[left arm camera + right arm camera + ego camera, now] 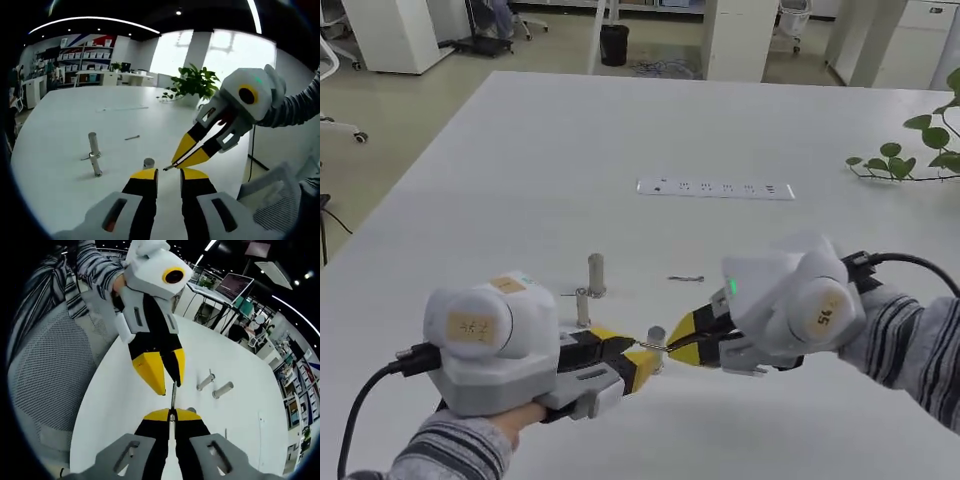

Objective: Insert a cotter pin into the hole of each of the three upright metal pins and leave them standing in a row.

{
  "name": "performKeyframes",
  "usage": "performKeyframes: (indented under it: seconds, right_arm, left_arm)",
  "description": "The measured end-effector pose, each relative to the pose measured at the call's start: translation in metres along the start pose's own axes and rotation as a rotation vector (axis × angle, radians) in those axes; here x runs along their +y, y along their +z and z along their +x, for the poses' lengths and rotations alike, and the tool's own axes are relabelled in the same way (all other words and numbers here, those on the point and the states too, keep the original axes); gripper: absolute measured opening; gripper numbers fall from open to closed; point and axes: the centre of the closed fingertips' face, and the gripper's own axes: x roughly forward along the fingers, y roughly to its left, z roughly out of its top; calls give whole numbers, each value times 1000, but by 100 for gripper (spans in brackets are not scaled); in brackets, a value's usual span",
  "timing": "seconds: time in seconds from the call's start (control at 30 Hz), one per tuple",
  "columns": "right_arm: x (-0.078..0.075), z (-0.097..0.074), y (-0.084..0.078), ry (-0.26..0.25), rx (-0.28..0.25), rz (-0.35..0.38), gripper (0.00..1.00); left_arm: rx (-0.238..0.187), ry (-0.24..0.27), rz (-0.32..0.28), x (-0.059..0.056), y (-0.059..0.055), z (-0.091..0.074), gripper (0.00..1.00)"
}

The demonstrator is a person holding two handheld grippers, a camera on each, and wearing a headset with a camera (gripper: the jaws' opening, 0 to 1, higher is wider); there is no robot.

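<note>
— Where's the cotter pin (pixel 173 391)?
— Pinched in the right gripper's (pixel 672 347) closed jaws, just beside the nearest metal pin (pixel 656 334); the left gripper's (pixel 640 362) jaws stand slightly parted, empty.
— Counts?
— Three smooth grey cylinders upright, a taller pin (pixel 596 272) and a shorter pin (pixel 582 303) behind; three thin wire cotters: one held, one through the shorter pin, a loose cotter (pixel 686 278) on the white table (pixel 520 180).

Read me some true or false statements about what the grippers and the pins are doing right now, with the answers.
1. The right gripper is shut on a cotter pin. True.
2. The left gripper holds a screwdriver. False: its jaws stand apart and hold nothing.
3. A loose cotter pin lies on the table. True.
4. Every metal pin lies flat on its side. False: the tall metal pin, the short metal pin and the nearest metal pin stand upright.
</note>
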Motion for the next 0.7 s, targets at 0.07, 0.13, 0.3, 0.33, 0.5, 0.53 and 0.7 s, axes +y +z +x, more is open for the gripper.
performKeyframes:
  seconds: [0.07, 0.13, 0.3, 0.33, 0.5, 0.53, 0.7]
  right_arm:
    - [1, -1, 2, 0, -3, -2, 0]
    - [1, -1, 4, 2, -13, 3, 0]
    - [4, -2, 6, 4, -13, -7, 0]
    - [5, -2, 7, 3, -14, -5, 0]
    - [6, -2, 7, 0, -14, -5, 0]
    - [6, -1, 7, 0, -12, -7, 0]
    - [8, -2, 7, -3, -11, -4, 0]
  left_arm:
    - [-3, -6, -7, -2, 1, 0, 12]
    - [-4, -12, -12, -3, 1, 0, 9]
    - [-17, -20, -36, -6, 4, -1, 4]
    - [-15, -21, -34, -6, 4, -1, 3]
    - [-11, -29, -28, -8, 2, 0, 0]
    - [-9, -32, -25, -9, 1, 0, 0]
    - [-3, -51, 71, -14, 1, -2, 0]
